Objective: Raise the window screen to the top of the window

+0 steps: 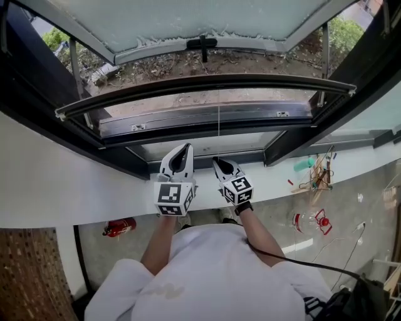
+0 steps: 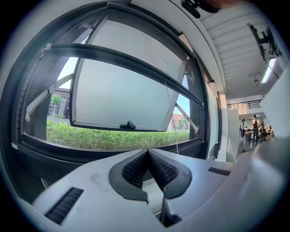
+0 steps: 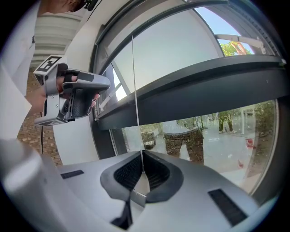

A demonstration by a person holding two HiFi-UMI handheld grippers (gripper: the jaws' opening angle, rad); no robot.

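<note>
The window screen's dark bottom bar (image 1: pixel 207 84) (image 2: pixel 122 56) (image 3: pixel 204 88) spans the opening, well above the lower frame. A thin pull cord (image 1: pixel 218 122) (image 3: pixel 134 90) hangs straight down from the bar's middle. My right gripper (image 1: pixel 216 160) (image 3: pixel 142 154) is shut on the cord's lower end, just above the sill. My left gripper (image 1: pixel 186 147) (image 2: pixel 147 152) is beside it on the left, shut with nothing between its pads. From the left gripper view the cord (image 2: pixel 171 113) hangs to the right of the jaws.
Beyond the bar the glass sash (image 1: pixel 207 19) is pushed outward, with a black handle (image 1: pixel 202 44) on its edge. A white sill (image 1: pixel 94 194) runs below the frame. On the floor lie a red extinguisher (image 1: pixel 119 227) and tools (image 1: pixel 316 172).
</note>
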